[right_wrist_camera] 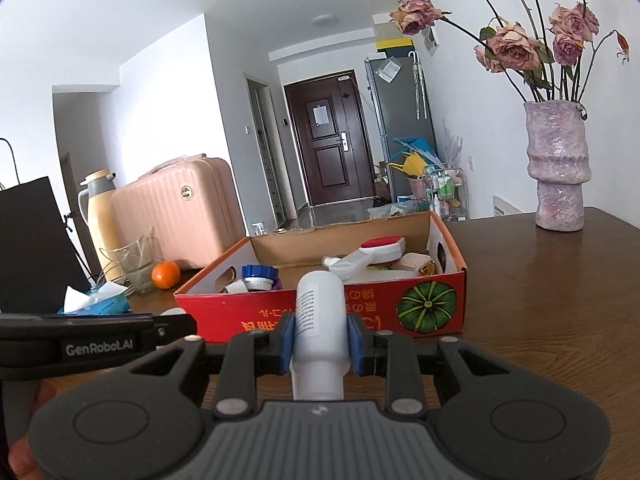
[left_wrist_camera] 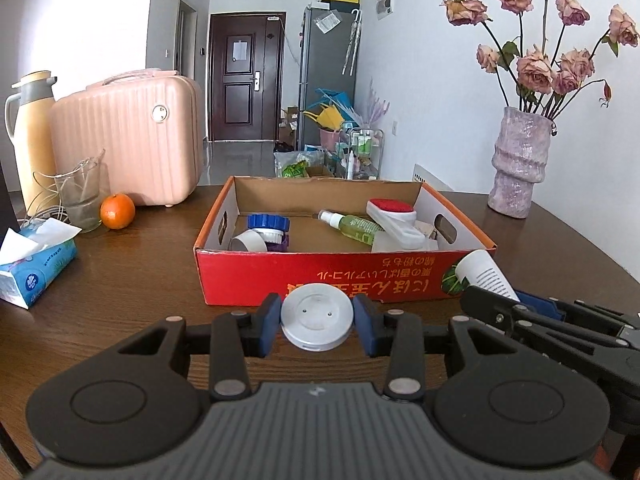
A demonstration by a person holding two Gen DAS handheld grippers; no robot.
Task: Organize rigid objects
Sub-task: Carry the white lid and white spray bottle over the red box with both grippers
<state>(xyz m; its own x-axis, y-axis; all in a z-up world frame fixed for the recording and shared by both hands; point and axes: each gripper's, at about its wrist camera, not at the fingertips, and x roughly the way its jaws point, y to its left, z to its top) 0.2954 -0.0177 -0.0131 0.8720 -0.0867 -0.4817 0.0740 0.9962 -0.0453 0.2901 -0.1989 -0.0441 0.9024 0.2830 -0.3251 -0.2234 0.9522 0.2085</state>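
One red cardboard box sits on the tabletop. Inside it: one green spray bottle, one red-topped brush, one blue lid. Beyond it: one orange, one tissue pack, one glass beaker, one thermos, one pink suitcase, one vase. Held: one round white disc, one white bottle.

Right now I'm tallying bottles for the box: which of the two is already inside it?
The green spray bottle, lying on its side in the red box. The white bottle is outside, clamped in the right gripper.
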